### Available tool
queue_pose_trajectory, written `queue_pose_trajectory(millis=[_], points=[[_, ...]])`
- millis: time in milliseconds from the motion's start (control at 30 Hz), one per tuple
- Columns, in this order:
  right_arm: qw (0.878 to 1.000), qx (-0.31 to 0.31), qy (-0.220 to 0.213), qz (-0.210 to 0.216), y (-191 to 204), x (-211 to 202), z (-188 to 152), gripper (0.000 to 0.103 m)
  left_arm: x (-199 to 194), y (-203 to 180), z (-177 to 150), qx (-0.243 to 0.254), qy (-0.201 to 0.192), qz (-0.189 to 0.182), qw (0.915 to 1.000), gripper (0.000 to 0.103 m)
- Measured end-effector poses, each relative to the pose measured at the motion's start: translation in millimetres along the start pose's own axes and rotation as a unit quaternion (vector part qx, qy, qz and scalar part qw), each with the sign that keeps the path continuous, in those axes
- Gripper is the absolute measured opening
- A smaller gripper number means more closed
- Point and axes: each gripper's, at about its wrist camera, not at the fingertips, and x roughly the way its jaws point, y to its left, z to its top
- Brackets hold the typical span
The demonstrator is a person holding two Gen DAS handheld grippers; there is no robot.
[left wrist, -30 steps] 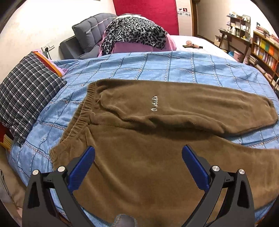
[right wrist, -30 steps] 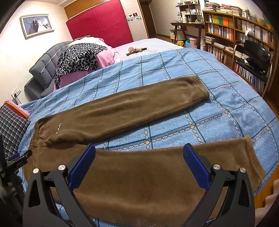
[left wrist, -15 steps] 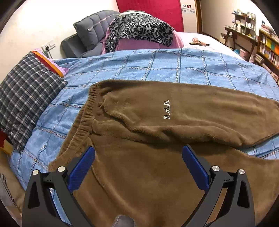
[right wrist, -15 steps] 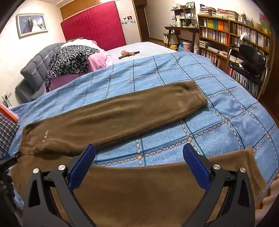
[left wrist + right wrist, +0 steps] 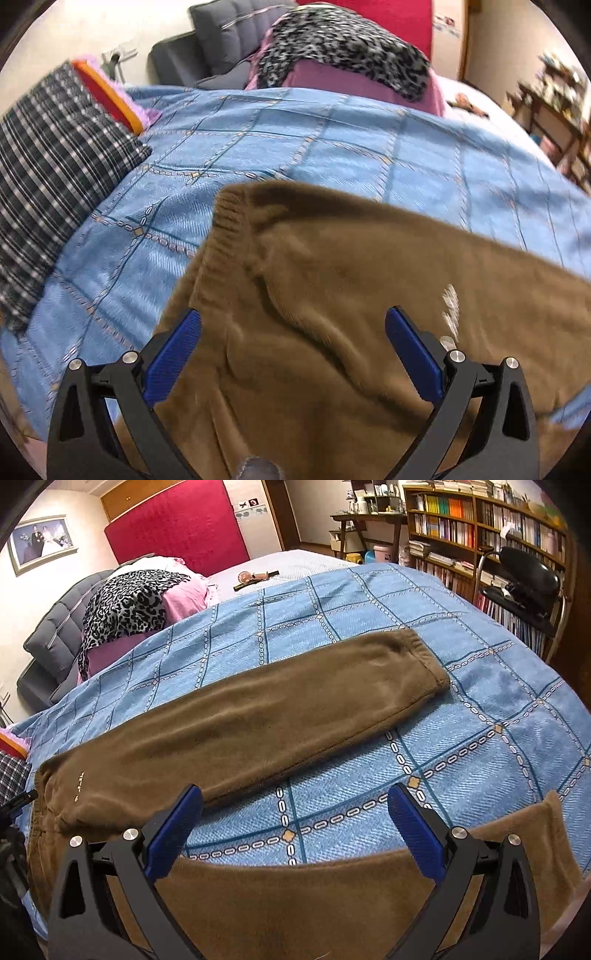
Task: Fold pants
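Brown fleece pants (image 5: 258, 716) lie spread on a blue checked bedspread (image 5: 480, 709), legs apart in a V, waistband at the left. In the left wrist view the waistband (image 5: 218, 251) and the hip with white lettering (image 5: 450, 306) fill the lower frame. My left gripper (image 5: 293, 332) is open, low over the waist area, its left finger by the waistband edge. My right gripper (image 5: 295, 808) is open, above the near leg (image 5: 332, 897), between the two legs. Neither holds cloth.
A plaid pillow (image 5: 48, 177) lies at the bed's left end. A leopard-print cloth on pink bedding (image 5: 129, 598) is at the back, by a grey headboard (image 5: 229, 22). A bookshelf (image 5: 480, 520) and black chair (image 5: 528, 579) stand on the right.
My left gripper has moved forward and down toward the waistband, which now looks much larger. My right gripper has moved forward over the near leg. Both stay open.
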Motion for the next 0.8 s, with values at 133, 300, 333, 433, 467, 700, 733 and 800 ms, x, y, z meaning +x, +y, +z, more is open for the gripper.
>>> queue_pose_trajectory(millis=[133,300,333,433,467,700,733,800], points=[[1.0,-0.003,0.004,-0.002,2.6,6.6,2.5,0.101,26.1,26.2,26.0,-0.034,-0.004,-0.007,0.9994,0.098],[1.0,-0.002,0.012,-0.005,7.0,15.1,4.6,0.101,52.1,46.4,52.8,-0.07,-0.008,-0.022,0.9972,0.098],[1.0,-0.002,0.013,-0.006,8.2,17.2,5.2,0.101,59.6,49.4,58.6,-0.073,-0.008,-0.018,0.9972,0.098],[1.0,-0.005,0.016,-0.005,10.5,21.8,7.2,0.101,80.5,51.0,67.2,-0.068,0.008,-0.004,0.9976,0.098],[1.0,-0.006,0.018,-0.005,11.5,23.5,8.3,0.101,90.0,52.1,69.3,-0.068,0.018,0.001,0.9975,0.098],[0.999,-0.008,0.026,-0.016,6.4,36.0,22.4,0.101,123.7,61.6,67.4,-0.108,0.062,-0.025,0.9919,0.092],[0.999,-0.005,0.028,-0.018,2.7,37.9,25.1,0.101,125.6,62.2,67.2,-0.114,0.064,-0.027,0.991,0.092],[0.999,0.011,0.032,-0.015,-10.6,44.3,33.0,0.101,126.5,62.2,67.5,-0.118,0.061,-0.034,0.9906,0.091]])
